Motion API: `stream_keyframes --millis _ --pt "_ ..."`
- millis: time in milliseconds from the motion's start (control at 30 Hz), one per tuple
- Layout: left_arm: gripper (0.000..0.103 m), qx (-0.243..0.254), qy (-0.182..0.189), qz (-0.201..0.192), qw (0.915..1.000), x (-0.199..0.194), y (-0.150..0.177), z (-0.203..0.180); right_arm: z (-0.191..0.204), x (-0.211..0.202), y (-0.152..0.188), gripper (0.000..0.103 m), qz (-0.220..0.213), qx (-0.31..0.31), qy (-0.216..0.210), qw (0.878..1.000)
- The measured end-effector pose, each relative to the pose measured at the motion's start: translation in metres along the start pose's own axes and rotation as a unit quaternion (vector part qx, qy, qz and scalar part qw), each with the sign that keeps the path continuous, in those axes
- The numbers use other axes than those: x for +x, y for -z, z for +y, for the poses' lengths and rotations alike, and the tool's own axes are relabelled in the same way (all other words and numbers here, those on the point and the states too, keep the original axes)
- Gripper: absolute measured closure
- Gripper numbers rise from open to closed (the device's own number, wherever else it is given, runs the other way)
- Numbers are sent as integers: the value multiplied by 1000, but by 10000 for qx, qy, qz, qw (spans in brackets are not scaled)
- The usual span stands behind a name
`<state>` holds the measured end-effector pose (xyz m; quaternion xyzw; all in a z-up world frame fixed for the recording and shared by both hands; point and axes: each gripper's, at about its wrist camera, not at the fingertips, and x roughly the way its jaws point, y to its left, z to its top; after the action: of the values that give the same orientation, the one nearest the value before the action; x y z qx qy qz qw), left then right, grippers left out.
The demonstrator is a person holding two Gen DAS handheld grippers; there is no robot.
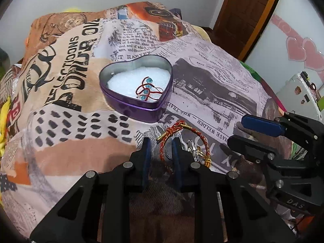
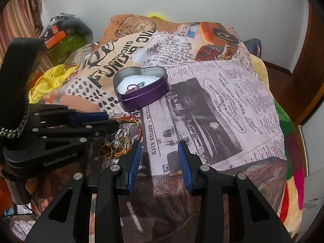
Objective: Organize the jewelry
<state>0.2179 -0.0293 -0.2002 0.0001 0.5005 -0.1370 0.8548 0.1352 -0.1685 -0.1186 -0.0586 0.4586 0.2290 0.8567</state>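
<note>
A purple heart-shaped tin [image 1: 141,109] [image 2: 145,97] sits on the printed blanket, lined with white foam, holding a red cord bracelet with blue beads [image 1: 146,90] [image 2: 134,86]. A red-and-gold braided bracelet [image 1: 199,136] [image 2: 129,119] lies just in front of the tin, beside a pile of gold and silver rings [image 2: 115,144] [image 1: 194,148]. My left gripper [image 1: 161,143] is open, its fingers straddling the bracelet's left arc without closing on it. My right gripper [image 2: 159,147] is open and empty, to the right of the pile over the blanket.
The newspaper-print blanket [image 2: 212,101] covers a bed. Yellow cloth [image 2: 48,83] and an orange box [image 2: 54,38] lie at the left. A wooden door [image 1: 243,14] stands at the back right. Pink heart decals [image 1: 303,52] mark a white surface at right.
</note>
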Motion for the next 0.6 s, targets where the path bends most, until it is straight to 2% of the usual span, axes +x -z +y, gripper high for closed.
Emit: stream_keyframes --millis 67,100,267,600 --pt "87 37 -21 -9 10000 2 -1 -1 -1 1 0 69 12 8 -8 10000" --pt "92 33 -12 -9 10000 3 -2 -1 -1 2 0 69 13 13 -11 10000" --pt "98 -86 77 -21 9999 0 -1 3 -2 3 -1 69 17 34 -38 10000" --pt "99 -142 108 -351 9992 -35 3 1 1 -5 -2 69 -40 12 -30 10000"
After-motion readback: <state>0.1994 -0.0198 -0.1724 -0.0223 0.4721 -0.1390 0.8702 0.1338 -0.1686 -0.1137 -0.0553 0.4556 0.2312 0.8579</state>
